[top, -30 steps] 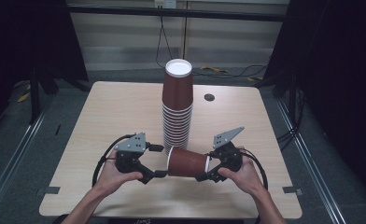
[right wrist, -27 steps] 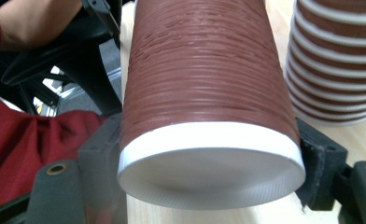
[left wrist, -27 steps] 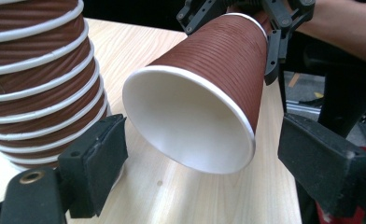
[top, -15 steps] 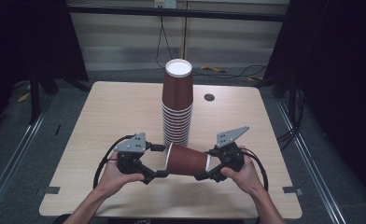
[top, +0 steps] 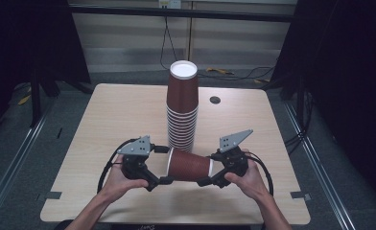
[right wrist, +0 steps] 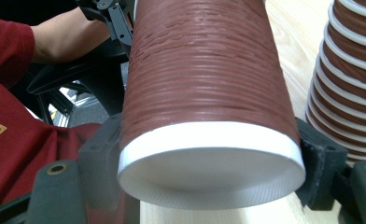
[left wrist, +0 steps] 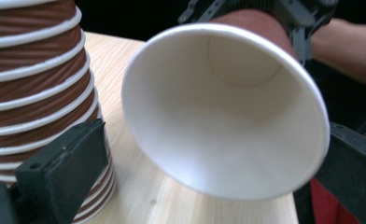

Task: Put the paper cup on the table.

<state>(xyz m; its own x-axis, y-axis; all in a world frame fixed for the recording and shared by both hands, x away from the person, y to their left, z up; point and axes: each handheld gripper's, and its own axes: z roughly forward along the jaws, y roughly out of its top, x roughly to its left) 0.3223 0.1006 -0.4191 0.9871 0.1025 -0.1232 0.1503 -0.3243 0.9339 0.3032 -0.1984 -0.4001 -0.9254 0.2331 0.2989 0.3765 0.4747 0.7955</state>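
Dark curtains ring a pale wooden table (top: 114, 124), where a tall stack (top: 182, 112) of brown cups stands upside down at the middle. Just in front of it a single cup (top: 188, 164) lies sideways between two grippers. Its base end is clamped by the right gripper (top: 206, 181). The left gripper (top: 166, 165) has just been opening; its jaws now stand wide either side of the cup's white rim (left wrist: 223, 112), clear of it.

The high view looks forward and down over the whole table (top: 104, 124). Both gripper views sit very close, facing opposite ends of one lying cup (left wrist: 228, 112), cup stack (right wrist: 354, 79) at frame edge.
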